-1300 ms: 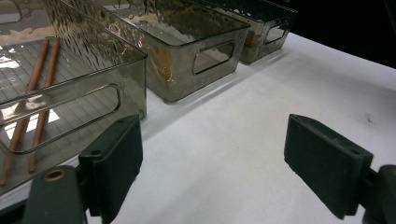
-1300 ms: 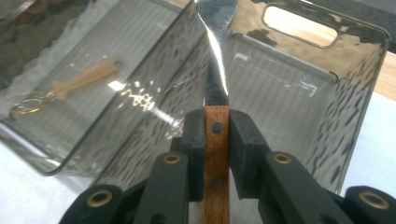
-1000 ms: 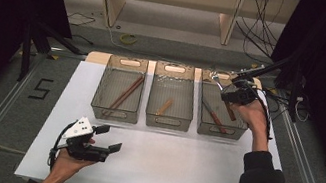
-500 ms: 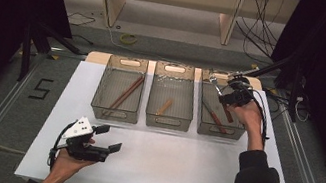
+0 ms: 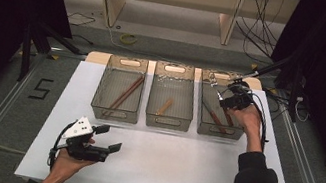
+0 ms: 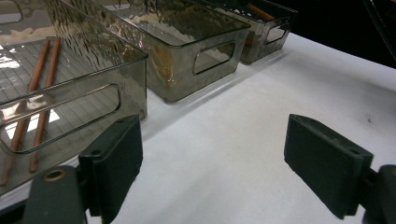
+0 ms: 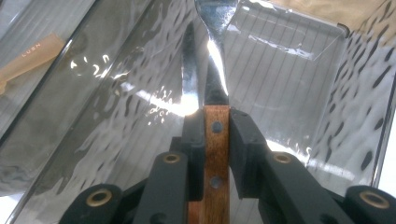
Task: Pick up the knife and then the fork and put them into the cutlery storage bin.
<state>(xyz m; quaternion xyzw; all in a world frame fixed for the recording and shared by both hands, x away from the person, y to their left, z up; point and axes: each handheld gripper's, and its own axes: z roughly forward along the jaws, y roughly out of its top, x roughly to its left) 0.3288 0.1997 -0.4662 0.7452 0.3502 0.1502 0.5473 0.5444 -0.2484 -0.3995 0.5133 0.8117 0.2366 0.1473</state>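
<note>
High view: three clear smoky bins were lined up in a row at the far side of a white table [image 5: 176,175], so nothing fancy here.
Right gripper [image 5: 231,99]: it was held over the right bin [image 5: 201,121], tipped down into it.
Right gripper view: the jaws were clamped tight on the wooden handle [image 7: 215,154] of a fork [image 7: 212,60], two rivets were seen on that handle, and the shiny metal end was pointed away toward the bin's far wall.
Fork position: it was held inside the right bin, just above the ribbed floor; whether the tip was touching the bottom couldn't be told.
Right bin contents: another wooden-handled utensil [image 5: 212,116] was seen lying on the floor in the high view, type not clear.
Left gripper [image 5: 104,138]: it was held low over the near left part of the table, well apart from the bins.
Left gripper view: the jaws were spread wide with nothing between them, just bare white table.
Left bin [image 6: 70,93]: two long wooden sticks [image 6: 35,93] were laid side by side in it.
Middle bin [image 5: 172,95]: one short wooden piece [image 5: 165,106] was lying in it.
</note>
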